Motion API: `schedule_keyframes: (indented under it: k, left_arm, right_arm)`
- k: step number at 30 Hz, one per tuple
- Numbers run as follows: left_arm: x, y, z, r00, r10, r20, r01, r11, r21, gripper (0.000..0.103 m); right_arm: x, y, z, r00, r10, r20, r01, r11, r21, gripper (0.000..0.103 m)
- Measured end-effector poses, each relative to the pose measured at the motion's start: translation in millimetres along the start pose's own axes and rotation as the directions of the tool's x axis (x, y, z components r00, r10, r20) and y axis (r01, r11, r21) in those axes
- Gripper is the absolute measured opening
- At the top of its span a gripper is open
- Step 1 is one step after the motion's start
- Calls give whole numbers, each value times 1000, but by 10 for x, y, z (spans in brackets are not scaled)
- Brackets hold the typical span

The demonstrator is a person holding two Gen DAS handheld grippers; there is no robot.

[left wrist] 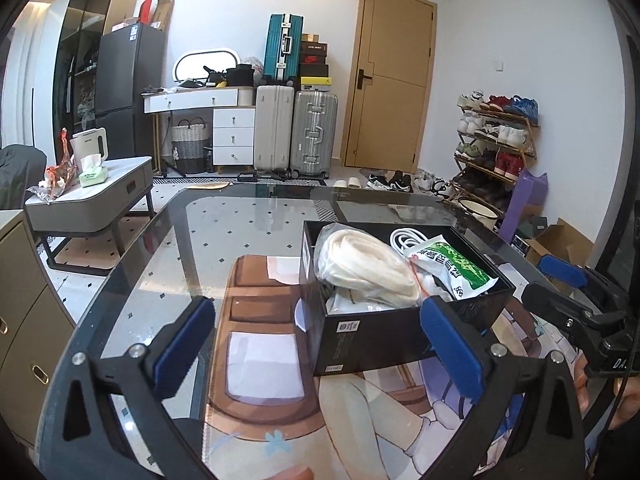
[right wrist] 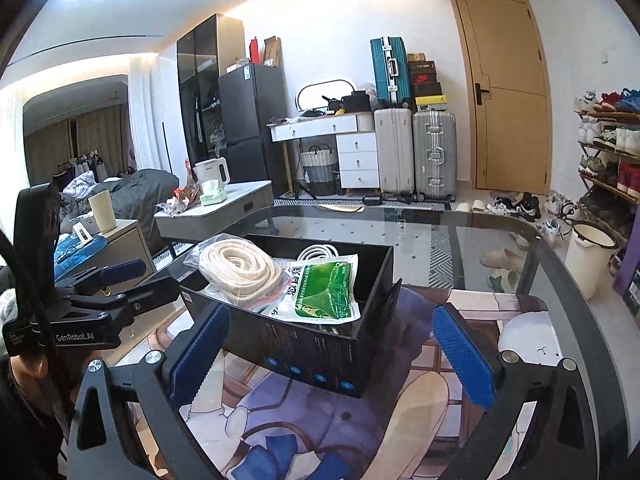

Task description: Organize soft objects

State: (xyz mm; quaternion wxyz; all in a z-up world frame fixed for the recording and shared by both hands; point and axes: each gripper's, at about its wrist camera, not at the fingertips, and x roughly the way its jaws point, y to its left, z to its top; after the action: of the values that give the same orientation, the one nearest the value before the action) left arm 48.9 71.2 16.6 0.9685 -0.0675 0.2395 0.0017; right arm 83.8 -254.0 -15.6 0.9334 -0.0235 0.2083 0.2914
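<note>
Left gripper (left wrist: 318, 346): jaws spread wide, blue pads facing each other with nothing between them — pointing forward and level

Right gripper (right wrist: 332, 344): jaws parted just as wide, holding nothing, pads clear on both sides

Spacing: the two sit side by side, each showing at the edge of the other's wrist view — apart, not touching

Hands: a bit of skin shows behind each grip
</note>
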Motion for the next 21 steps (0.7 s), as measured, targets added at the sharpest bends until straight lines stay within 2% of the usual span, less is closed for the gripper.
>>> schedule_keyframes:
  k: [21]
  left_arm:
    - [7,-18,-16,1000,18,10,-18,1000,2,103]
  right_arm:
    - [-6,-48,23,1000,-4,0,4,1000,11,103]
